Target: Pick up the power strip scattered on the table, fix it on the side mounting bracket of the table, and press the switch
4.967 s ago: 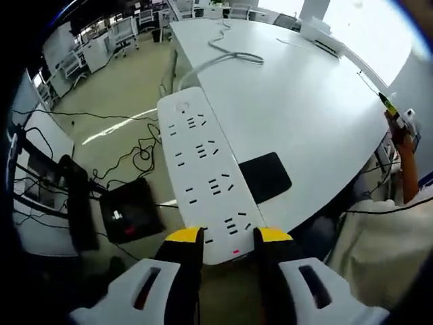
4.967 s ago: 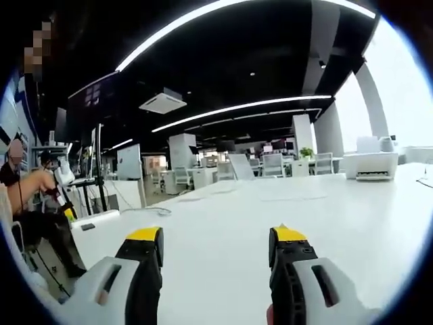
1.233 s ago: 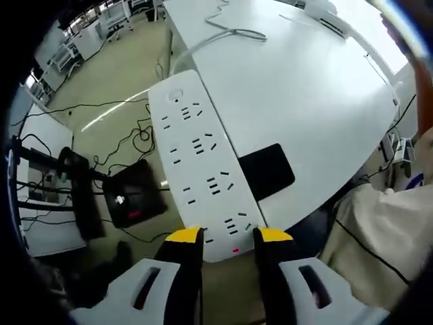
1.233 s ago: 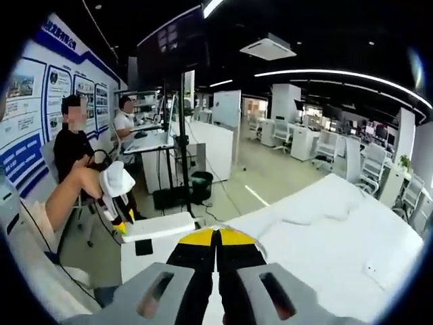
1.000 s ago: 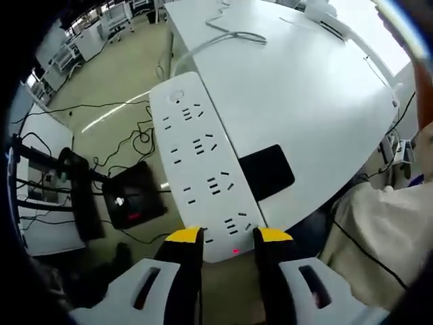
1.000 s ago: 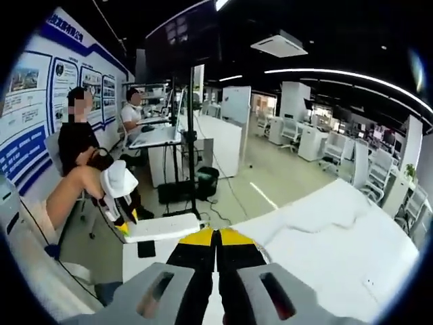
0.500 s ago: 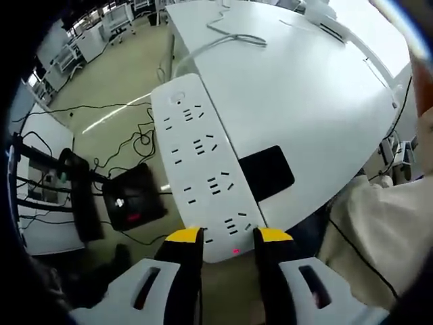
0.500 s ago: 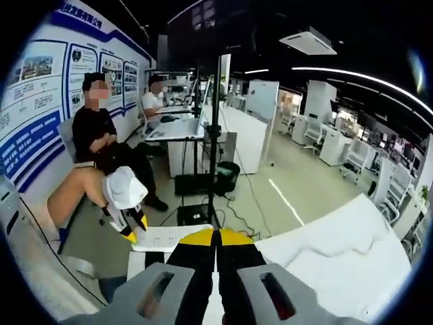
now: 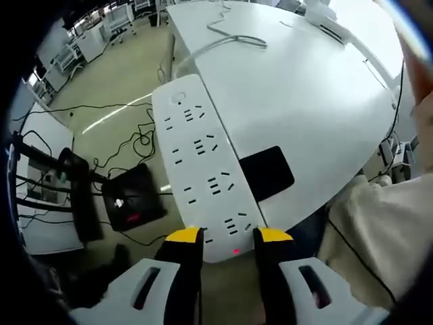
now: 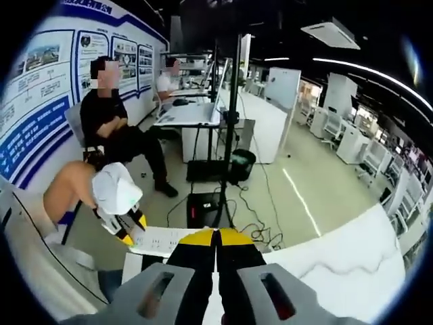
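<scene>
In the left gripper view a long white power strip lies along the table's edge, partly over the floor. My left gripper is shut on its near end, where a small red light glows. A black rectangular bracket sits at the table edge right beside the strip. The strip's white cable runs off across the far tabletop. In the right gripper view my right gripper is shut with nothing between its yellow tips. Beyond them the left gripper holds the power strip.
The white table spreads to the right, with a sleeve at its near corner. On the floor lie black cables and a black box. A tripod stand and seated people are behind.
My right gripper went from open to shut, and its view has swung from the tabletop toward the room and the seated people. The left gripper and strip have barely moved.
</scene>
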